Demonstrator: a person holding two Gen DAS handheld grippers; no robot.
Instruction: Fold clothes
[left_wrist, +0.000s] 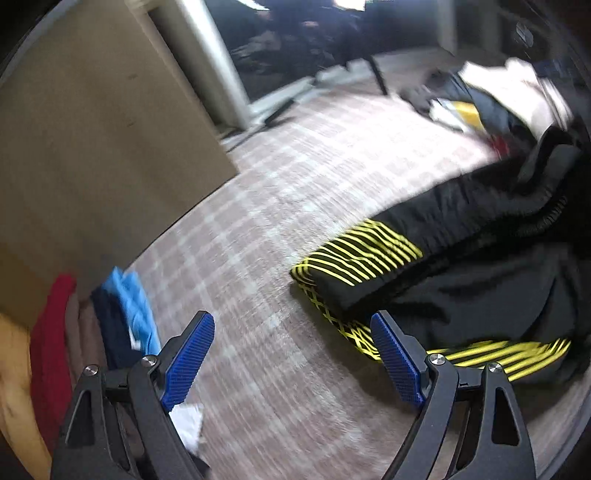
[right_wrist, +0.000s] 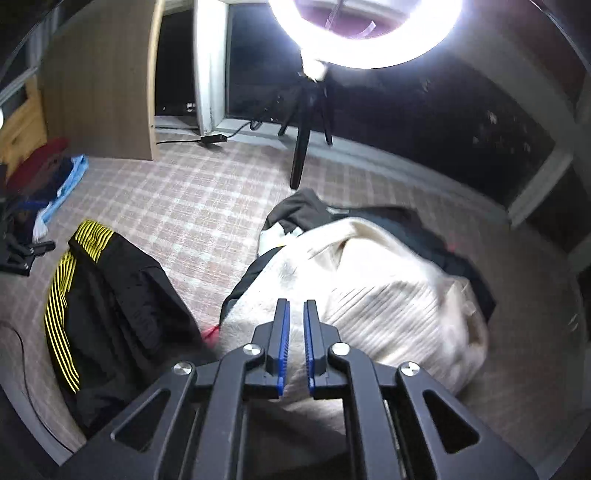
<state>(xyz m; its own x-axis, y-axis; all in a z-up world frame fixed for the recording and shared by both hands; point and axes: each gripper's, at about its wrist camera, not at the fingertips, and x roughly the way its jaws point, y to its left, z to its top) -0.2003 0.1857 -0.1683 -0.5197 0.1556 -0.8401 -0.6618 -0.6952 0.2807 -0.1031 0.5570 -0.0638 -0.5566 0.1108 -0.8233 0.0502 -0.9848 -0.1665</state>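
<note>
A black garment with yellow stripes (left_wrist: 443, 236) (right_wrist: 122, 295) lies spread on the plaid surface (left_wrist: 277, 206). My left gripper (left_wrist: 291, 317) hovers open just left of its striped cuff, with nothing between the blue pads (left_wrist: 188, 358). In the right wrist view, a cream knit sweater (right_wrist: 369, 280) tops a heap of dark clothes to the right of the black garment. My right gripper (right_wrist: 296, 303) hangs over the sweater's near edge. Its jaws are drawn together to a thin slit, and nothing shows gripped in it. The left gripper's black frame (right_wrist: 22, 254) shows at the far left.
A folded stack of red, brown, navy and light blue clothes (left_wrist: 122, 317) (right_wrist: 48, 177) sits by a wooden panel (left_wrist: 92, 147). A lit ring light (right_wrist: 365, 37) on a tripod (right_wrist: 303, 147) stands at the back. A thin cable (right_wrist: 22, 369) runs along the left.
</note>
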